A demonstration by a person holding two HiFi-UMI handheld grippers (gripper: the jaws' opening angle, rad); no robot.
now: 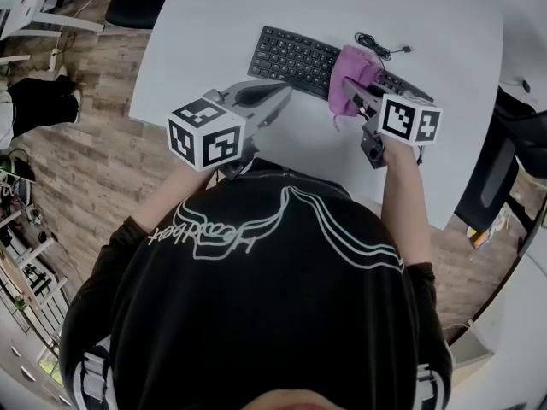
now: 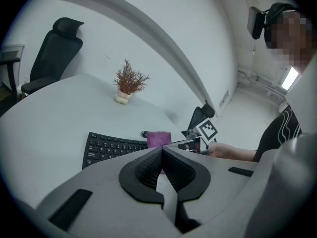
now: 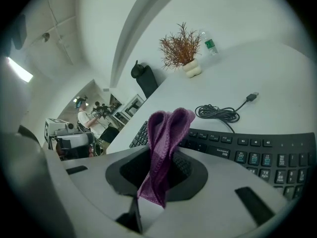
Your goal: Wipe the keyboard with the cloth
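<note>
- Two hand-held grippers sit by the near edge of the black, gently curved computer keyboard (image 1: 295, 58). It lies on the white rounded table (image 1: 444, 32), its long axis running left to right across in front of me.
- My right gripper (image 3: 166, 170) has its jaws pinched on the purple knitted cloth (image 3: 166, 133). A folded loop stands up past the tips, and a short tail hangs behind the pads.
- That cloth sits over the keyboard's keys, right of its middle. I cannot tell whether it touches them.
- My left gripper (image 2: 161, 165) has its jaws closed together with nothing between them. Its tips are just beside the keyboard's near edge, towards its left end.
- More keys lie left of the cloth than right. I judge the wipe belongs to the right gripper, sweeping along the keyboard's long axis.
</note>
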